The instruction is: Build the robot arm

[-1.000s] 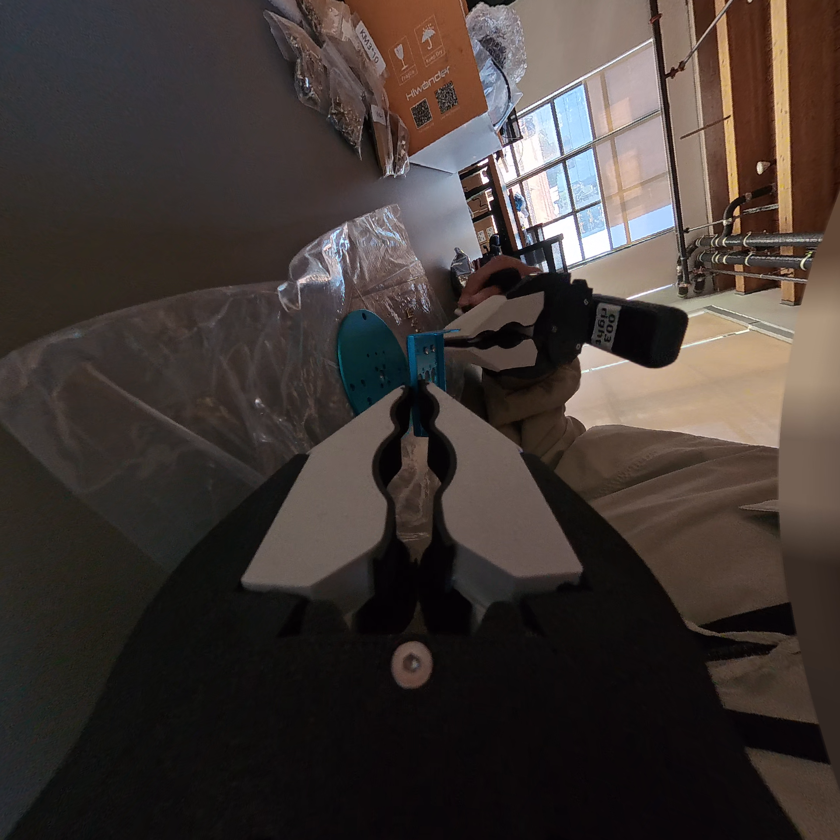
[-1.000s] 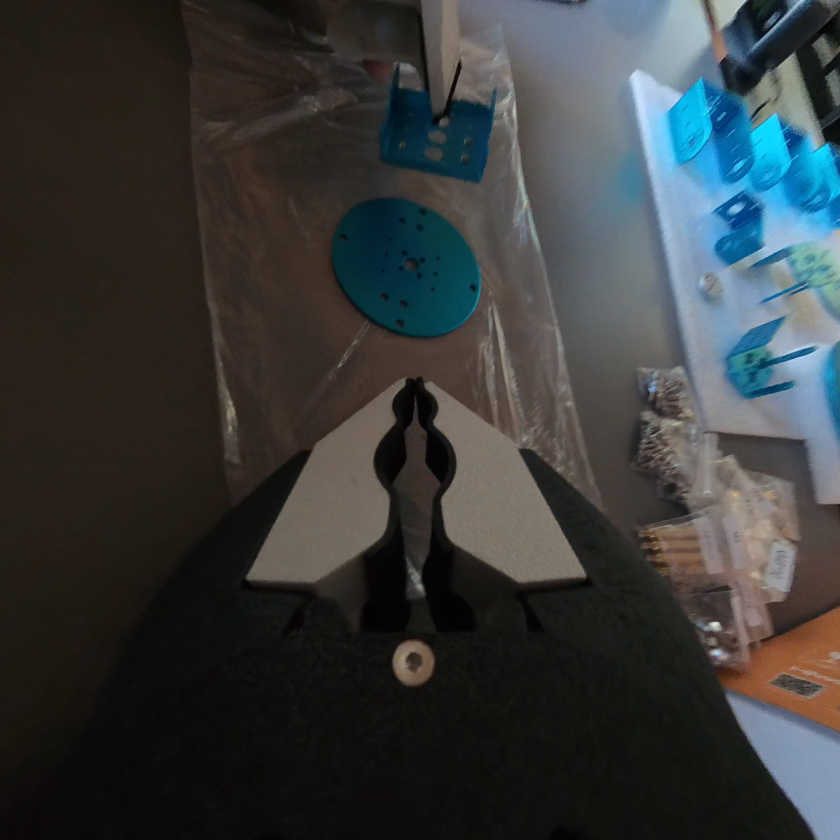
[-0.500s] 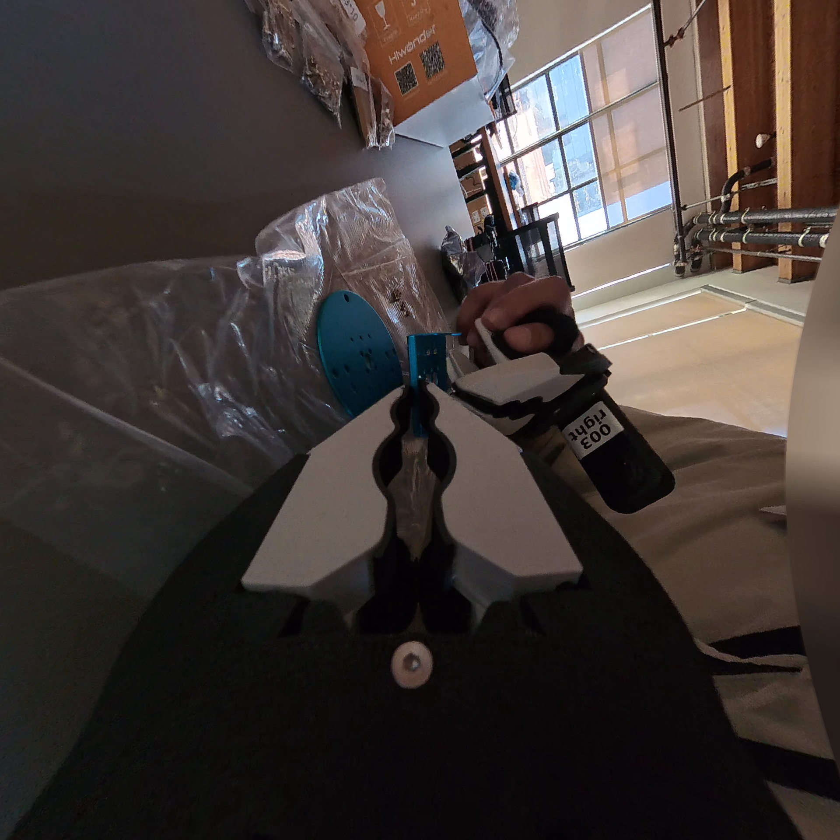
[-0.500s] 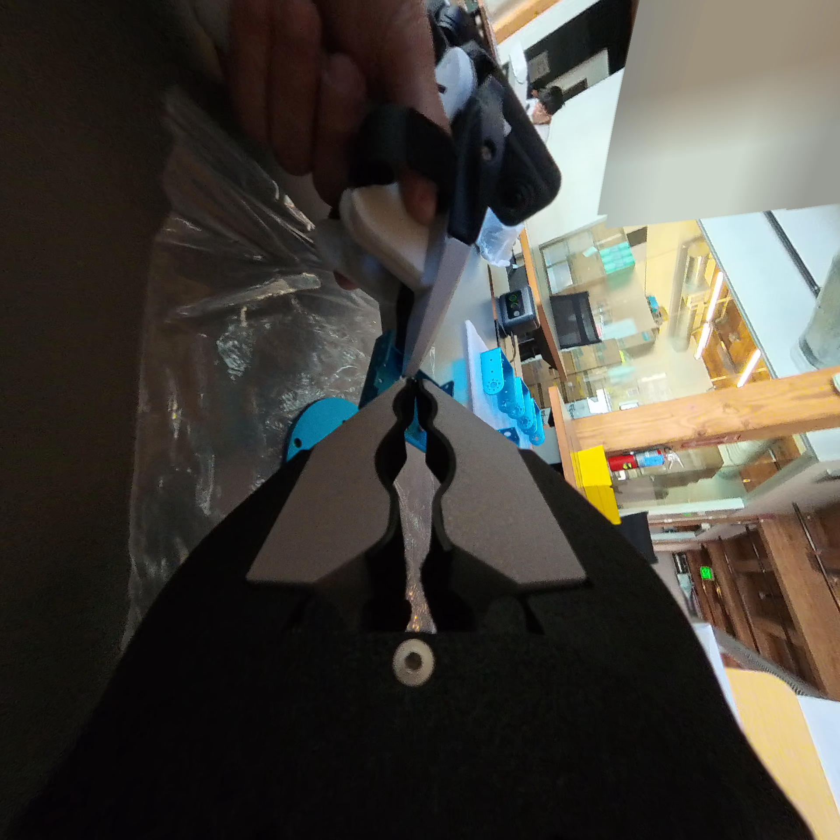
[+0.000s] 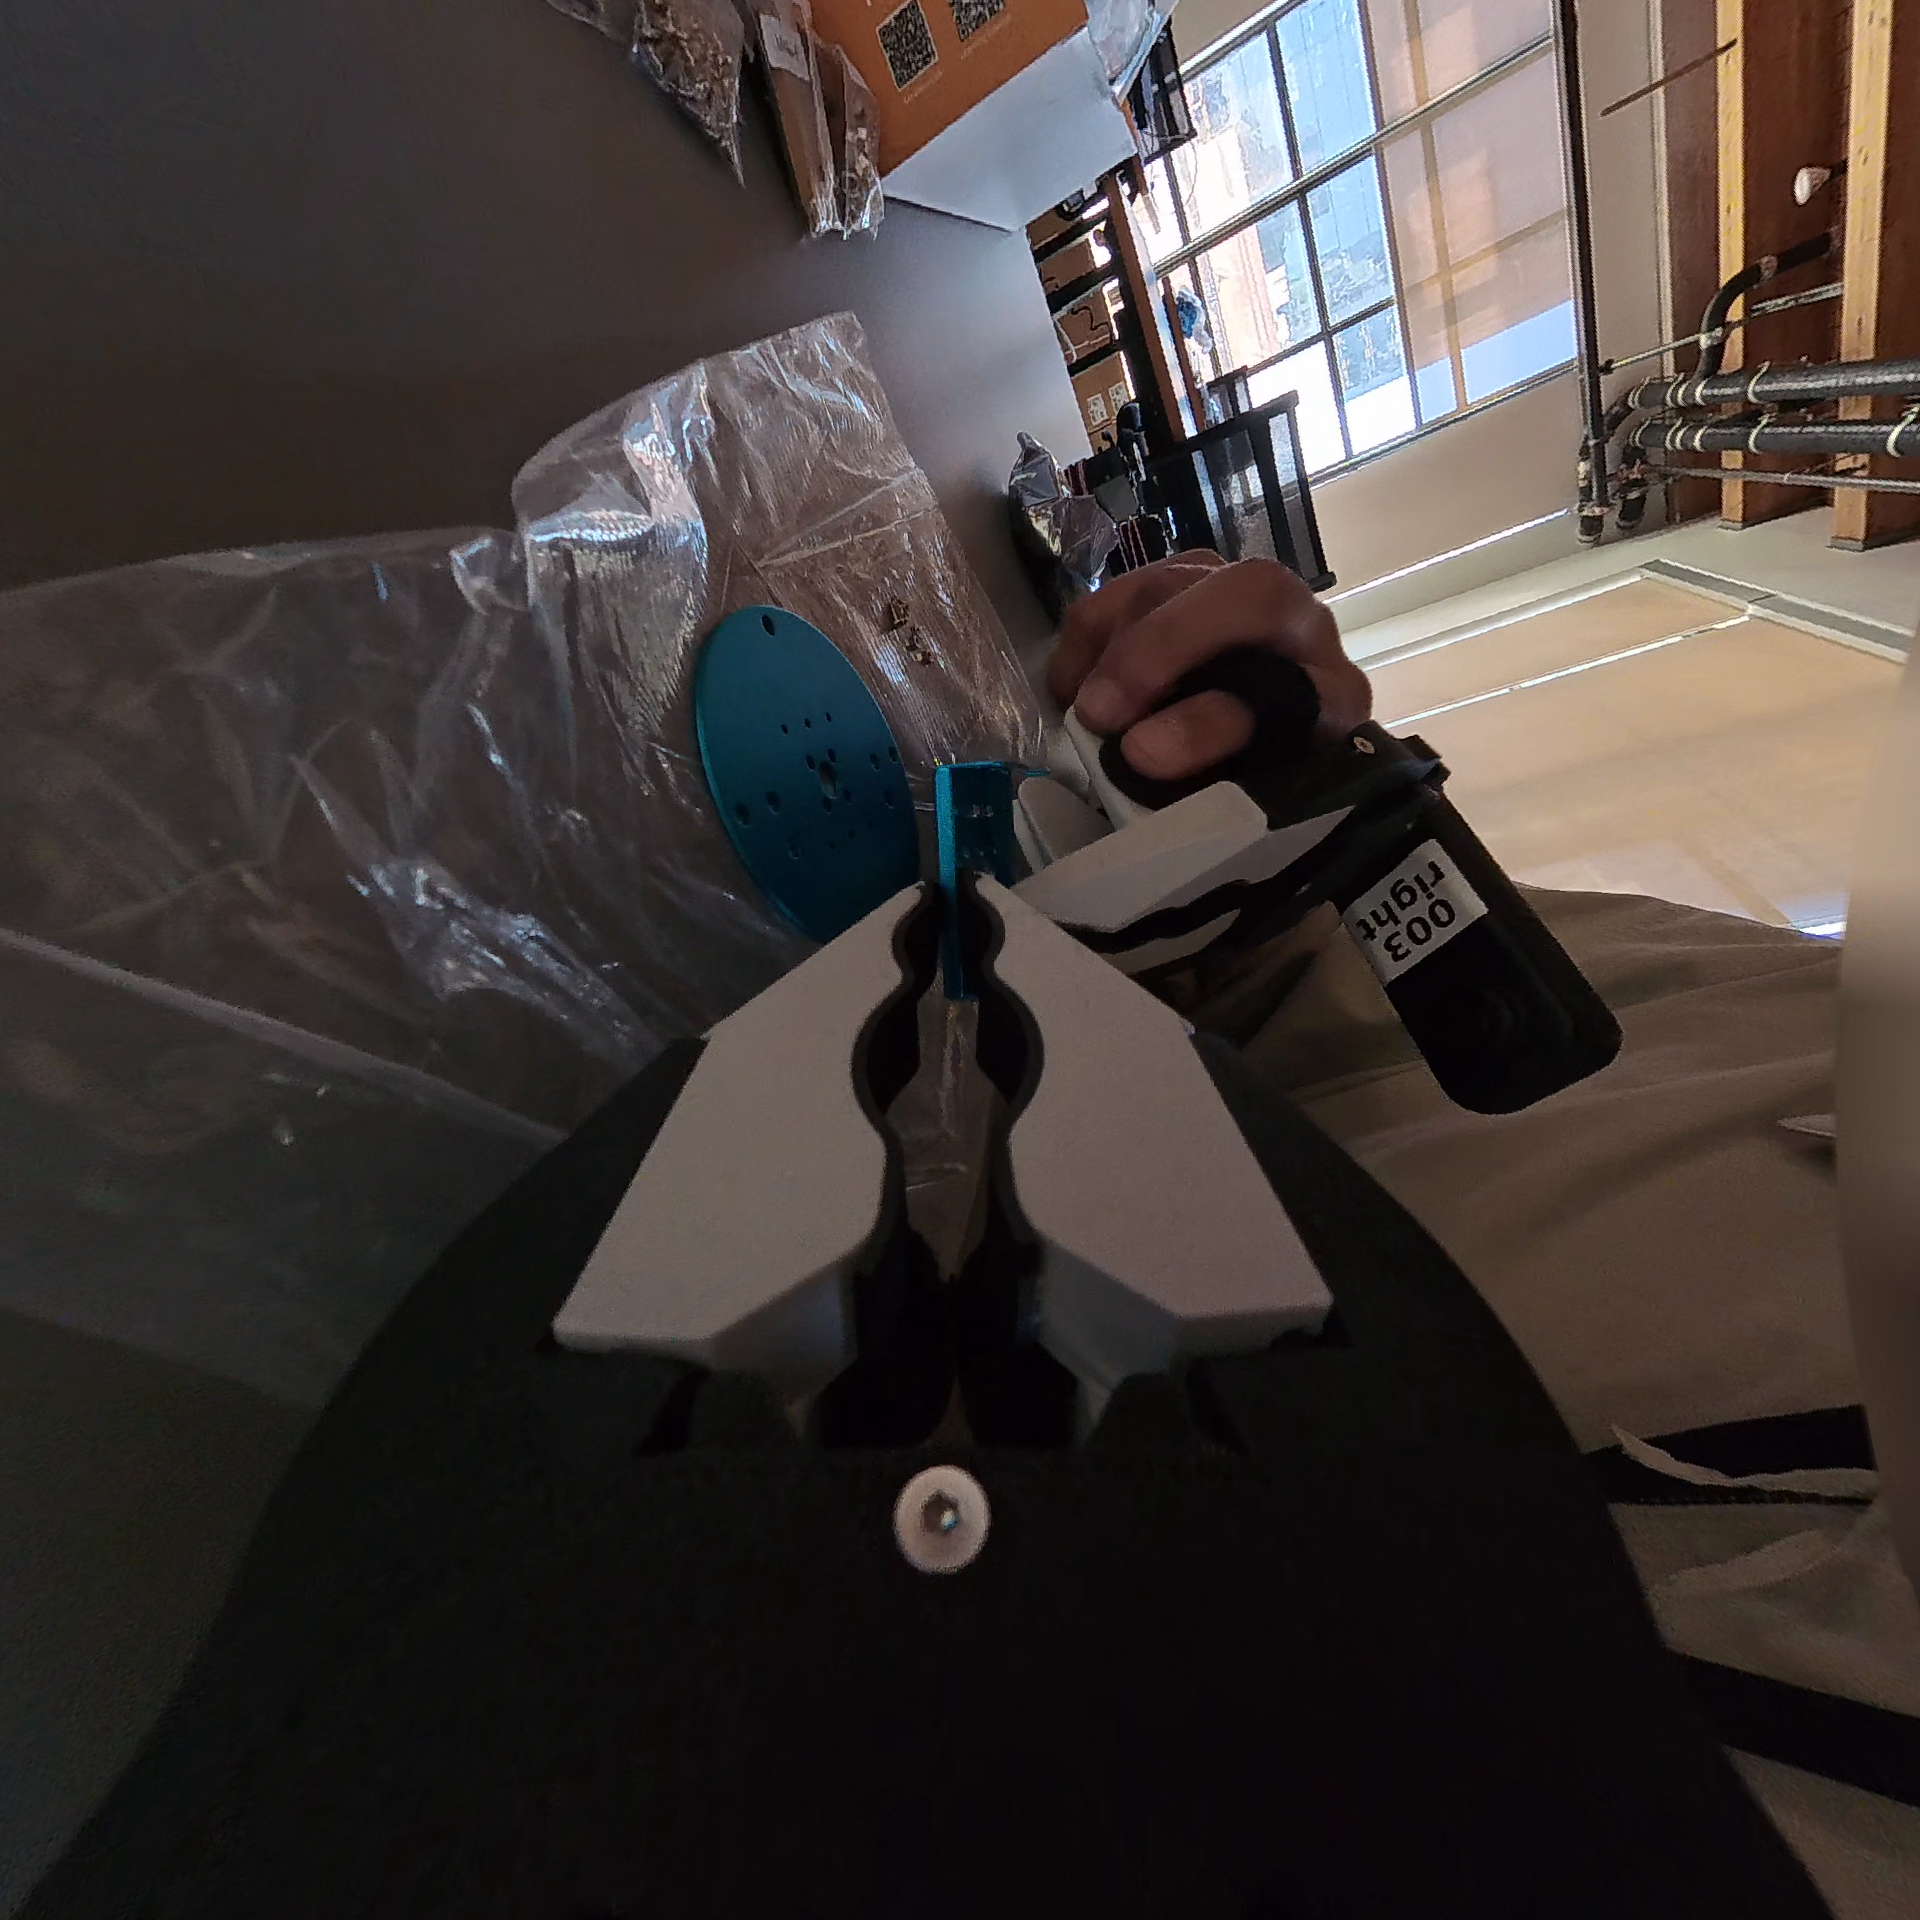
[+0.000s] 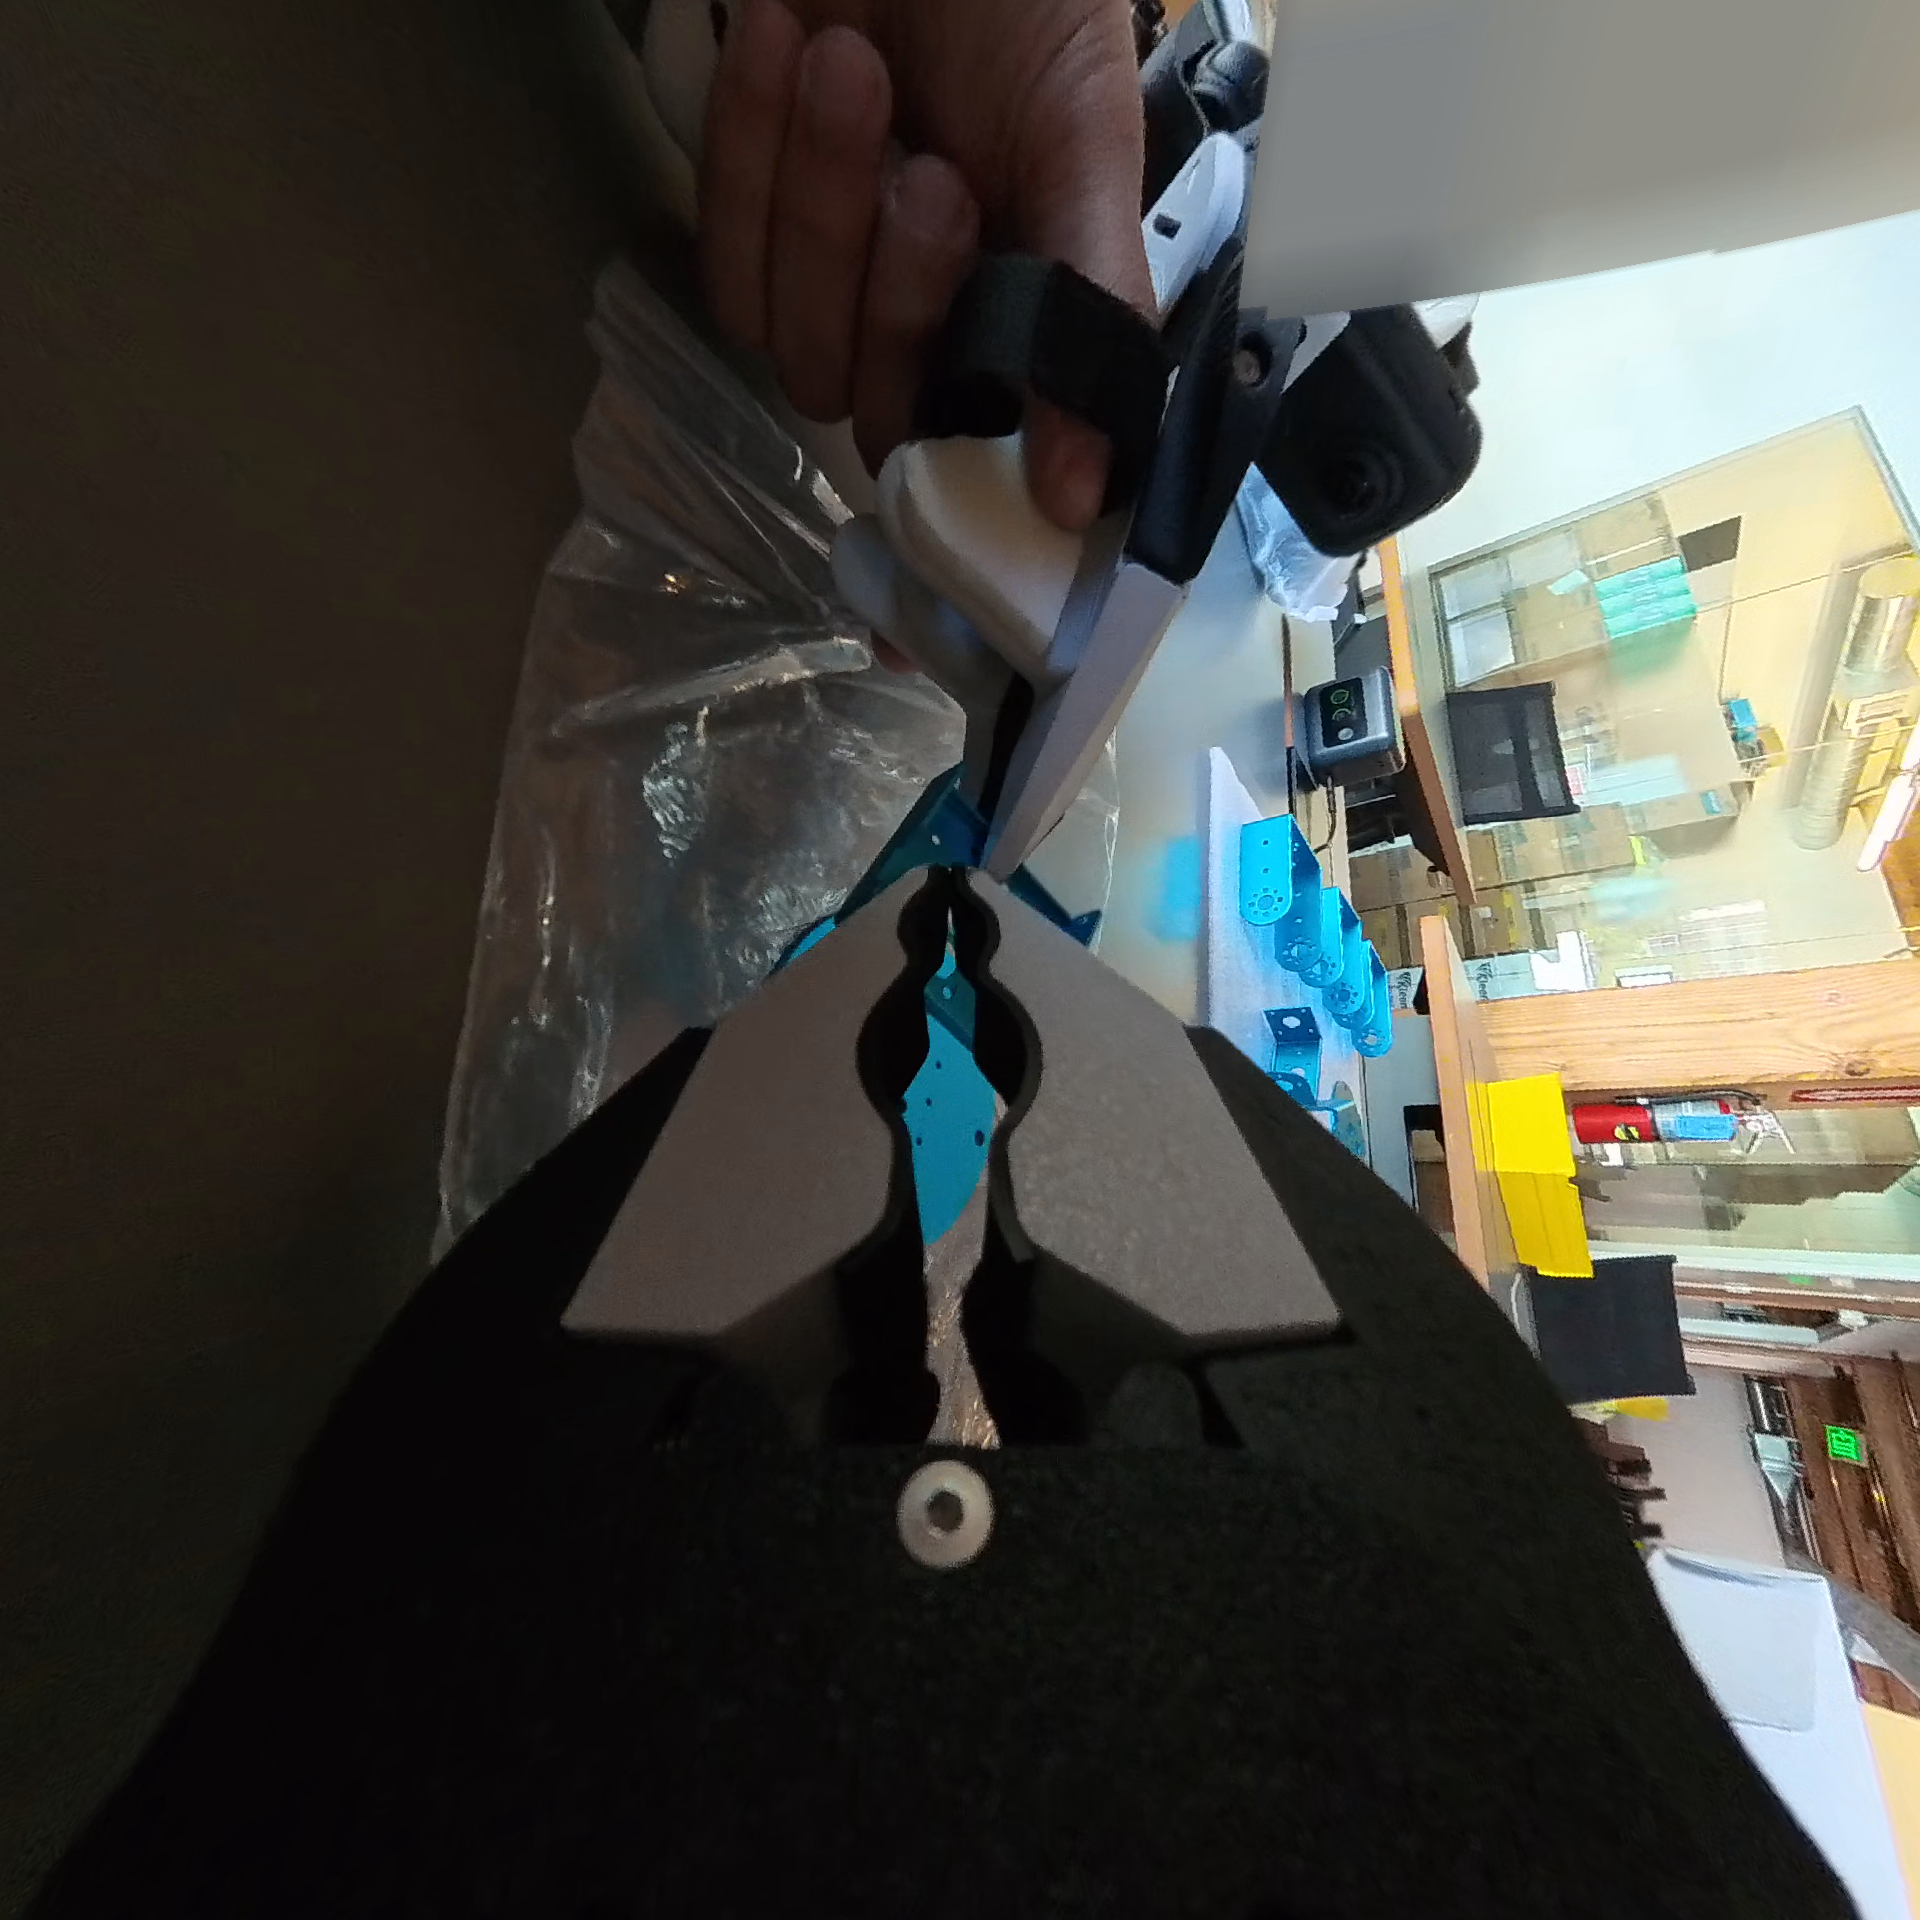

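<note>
on the far left of the left wrist view there's crumpled clear plastic bag spread over the grey table, and more of it rises in a hump behind. moving right, a round blue disc dotted with small holes lies on the plastic. just beside it, the blue bracket stands up edge-on, and the left gripper has its fingers pinched tight on the bracket's lower edge, tips nearly meeting around the thin metal. right of that comes the right gripper, white fingers pointing in toward the bracket, a hand wrapped round its black handle with a white label on it. up top, small bags of hardware and an orange cardboard box sit on the table, with big windows at the right.

over to the right wrist view: plastic again on the left, then the other hand coming down from the top, driving the left gripper's grey finger onto the bracket. the right gripper's tips are drawn together right at the bracket, and they look clamped on its edge, though the contact itself is hidden behind the tips, so take that gently. blue metal shows through the gap between the fingers. to the right, a white board carries a row of spare blue brackets.
</note>
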`<state>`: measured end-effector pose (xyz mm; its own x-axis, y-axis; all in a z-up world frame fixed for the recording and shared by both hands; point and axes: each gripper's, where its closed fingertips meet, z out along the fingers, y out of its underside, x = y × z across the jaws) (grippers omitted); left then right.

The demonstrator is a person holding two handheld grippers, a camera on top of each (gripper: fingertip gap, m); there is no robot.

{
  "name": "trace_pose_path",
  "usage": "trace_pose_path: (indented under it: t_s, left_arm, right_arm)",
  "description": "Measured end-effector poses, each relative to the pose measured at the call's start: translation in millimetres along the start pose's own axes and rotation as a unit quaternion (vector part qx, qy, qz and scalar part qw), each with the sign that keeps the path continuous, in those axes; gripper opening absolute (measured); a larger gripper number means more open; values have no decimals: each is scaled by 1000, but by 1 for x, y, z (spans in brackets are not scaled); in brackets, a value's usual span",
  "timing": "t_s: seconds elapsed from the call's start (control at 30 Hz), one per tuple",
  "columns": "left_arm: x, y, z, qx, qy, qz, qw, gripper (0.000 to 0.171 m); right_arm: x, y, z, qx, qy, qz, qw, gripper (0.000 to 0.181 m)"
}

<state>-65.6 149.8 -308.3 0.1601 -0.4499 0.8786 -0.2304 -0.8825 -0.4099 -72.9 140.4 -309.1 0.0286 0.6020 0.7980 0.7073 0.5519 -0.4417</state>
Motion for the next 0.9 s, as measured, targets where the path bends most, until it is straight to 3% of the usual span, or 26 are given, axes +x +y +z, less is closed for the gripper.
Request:
trace_pose_path:
  t_s: [0.9]
  left_arm:
    - [0,-1,1,3,0,-3,1000,1]
  right_arm:
    - [-1,1,1,-8,-3,3,1000,0]
